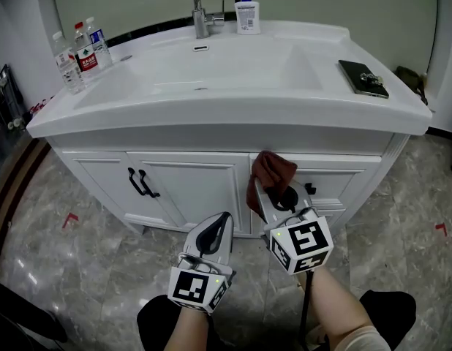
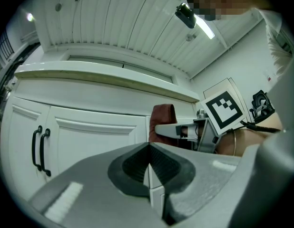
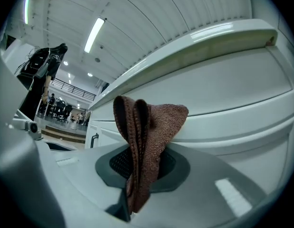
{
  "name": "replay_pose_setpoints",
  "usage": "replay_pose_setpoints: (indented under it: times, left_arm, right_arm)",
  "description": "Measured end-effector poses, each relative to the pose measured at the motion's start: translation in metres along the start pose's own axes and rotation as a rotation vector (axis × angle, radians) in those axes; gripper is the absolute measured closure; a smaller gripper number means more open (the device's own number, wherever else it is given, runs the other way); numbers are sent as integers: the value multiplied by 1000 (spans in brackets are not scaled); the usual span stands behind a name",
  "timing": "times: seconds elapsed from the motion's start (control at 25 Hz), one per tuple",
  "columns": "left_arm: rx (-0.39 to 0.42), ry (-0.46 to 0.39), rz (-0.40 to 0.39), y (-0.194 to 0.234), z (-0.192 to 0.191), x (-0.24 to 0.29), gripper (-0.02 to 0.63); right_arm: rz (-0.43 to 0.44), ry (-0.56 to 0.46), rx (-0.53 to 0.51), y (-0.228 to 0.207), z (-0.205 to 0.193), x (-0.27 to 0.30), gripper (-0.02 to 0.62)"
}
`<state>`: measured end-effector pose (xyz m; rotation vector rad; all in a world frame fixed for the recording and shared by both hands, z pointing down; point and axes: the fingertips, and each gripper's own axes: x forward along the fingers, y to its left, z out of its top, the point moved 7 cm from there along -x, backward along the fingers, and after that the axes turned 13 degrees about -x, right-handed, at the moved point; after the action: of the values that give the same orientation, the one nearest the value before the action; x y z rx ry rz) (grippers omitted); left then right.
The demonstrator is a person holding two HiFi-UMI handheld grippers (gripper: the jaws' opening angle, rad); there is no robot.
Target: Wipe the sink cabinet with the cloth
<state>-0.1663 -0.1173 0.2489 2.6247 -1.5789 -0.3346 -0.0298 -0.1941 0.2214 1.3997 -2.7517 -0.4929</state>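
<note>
A white sink cabinet (image 1: 197, 189) stands under a white surface (image 1: 401, 112). The right gripper (image 1: 268, 196) is clamped on a bunched reddish-brown cloth (image 1: 268, 170), raising it to the top of the cabinet front beside the right drawer, while the left gripper (image 1: 221, 221) hangs lower, apart from the cabinet, its jaws closed on nothing. The cloth looks pinched along a narrow fold only, so a firm drag across the panel could pull it loose or let the bare gripper tips scrape the paint, and the small black drawer knob (image 1: 310, 189) nearby could snag the loose fabric.
</note>
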Motion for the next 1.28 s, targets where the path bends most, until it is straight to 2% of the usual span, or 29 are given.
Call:
replay_pose_setpoints:
  times: [0.6, 0.96, 1.28]
  left_arm:
    - [-37, -10, -17, -38, -14, 16, 606]
    - [-44, -10, -80, -72, -21, 31, 606]
    - [-66, 10, -101, -90, -31, 34, 606]
  right_arm:
    - [-82, 76, -20, -53, -8, -45, 514]
    - [-191, 120, -18, -104, -18, -92, 511]
    - [-283, 164, -18, -151, -22, -135, 511]
